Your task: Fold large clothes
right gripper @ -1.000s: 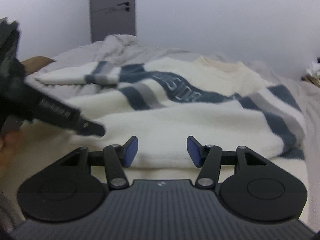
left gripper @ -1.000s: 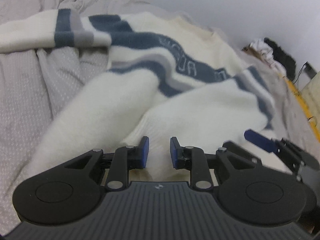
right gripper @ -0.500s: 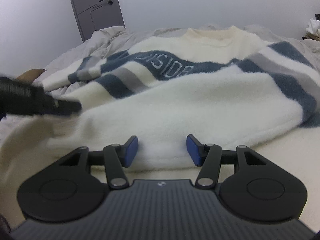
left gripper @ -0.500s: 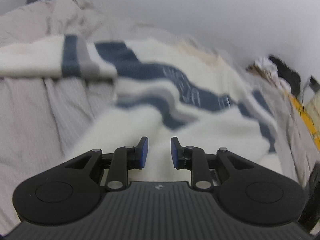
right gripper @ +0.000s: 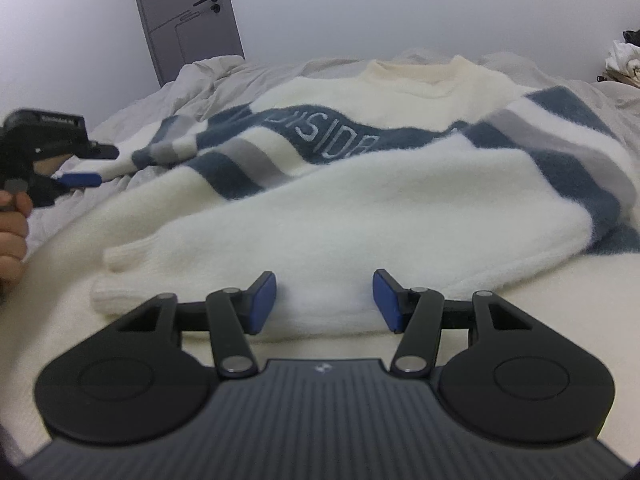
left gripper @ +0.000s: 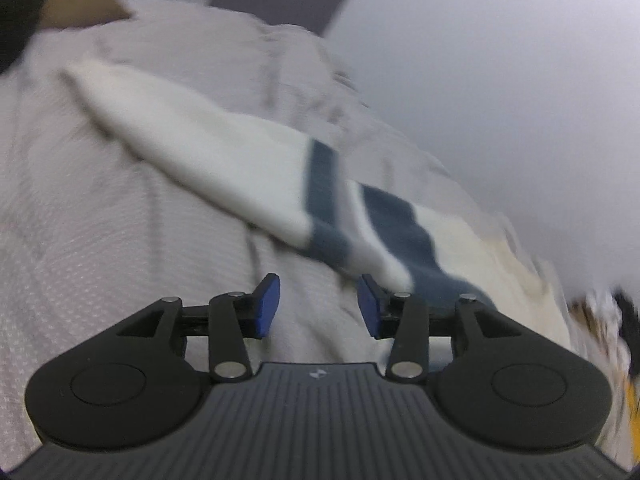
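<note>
Bed (right gripper: 224,76) covered in pale grey, rumpled bedding, finely dotted weave close up. Cream sweater (right gripper: 400,216) with blue and grey stripes lies flat on it, collar toward the wall, one sleeve folded across the body. Other sleeve (left gripper: 224,168) stretches out over the bedding. Small heap of clothes (right gripper: 622,60) at far right edge.

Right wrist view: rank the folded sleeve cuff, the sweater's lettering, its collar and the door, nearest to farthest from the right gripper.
From the right gripper:
1. Folded sleeve cuff, low left, just ahead of the fingers.
2. Lettering, center, on the blue band.
3. Collar, top center of the sweater.
4. Door, upper left, beyond the bed.
</note>
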### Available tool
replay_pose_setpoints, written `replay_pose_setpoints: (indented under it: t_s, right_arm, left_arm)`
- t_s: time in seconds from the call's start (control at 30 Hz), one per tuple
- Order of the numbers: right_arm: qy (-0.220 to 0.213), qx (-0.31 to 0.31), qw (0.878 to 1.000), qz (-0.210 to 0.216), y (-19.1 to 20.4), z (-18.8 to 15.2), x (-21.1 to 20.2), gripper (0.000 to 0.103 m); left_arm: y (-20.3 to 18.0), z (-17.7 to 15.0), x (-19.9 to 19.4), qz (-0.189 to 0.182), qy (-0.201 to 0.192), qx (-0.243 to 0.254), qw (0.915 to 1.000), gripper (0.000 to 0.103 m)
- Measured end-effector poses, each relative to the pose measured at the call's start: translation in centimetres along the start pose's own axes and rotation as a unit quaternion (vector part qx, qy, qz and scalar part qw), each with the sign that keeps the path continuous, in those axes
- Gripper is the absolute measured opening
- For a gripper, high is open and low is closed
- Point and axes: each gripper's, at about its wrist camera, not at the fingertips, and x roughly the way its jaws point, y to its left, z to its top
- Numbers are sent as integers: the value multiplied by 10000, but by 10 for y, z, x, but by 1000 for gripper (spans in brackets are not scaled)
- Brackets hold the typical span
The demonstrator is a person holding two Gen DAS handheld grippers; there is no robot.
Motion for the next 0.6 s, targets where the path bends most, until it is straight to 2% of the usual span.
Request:
replay_pose_setpoints:
  t_s: [0.23, 0.4, 0.5, 0.6]
  right_arm:
    - [-41, 114, 9999, 51, -2, -1, 2, 55]
    - [-80, 185, 9997, 112, -5, -2, 1, 55]
    - [-90, 209, 9997, 132, -7, -2, 2, 55]
    - [-92, 183, 9997, 127, -7, -2, 3, 56]
  left_arm:
    - [52, 18, 24, -29, -222, -1121, 9935, 50]
    - [93, 37, 36, -152, -517, -1862, 9810, 50]
    - [112, 51, 37, -329, -859, -2383, 9668, 50]
    - [126, 66, 51, -398, -762, -2627, 9610, 50]
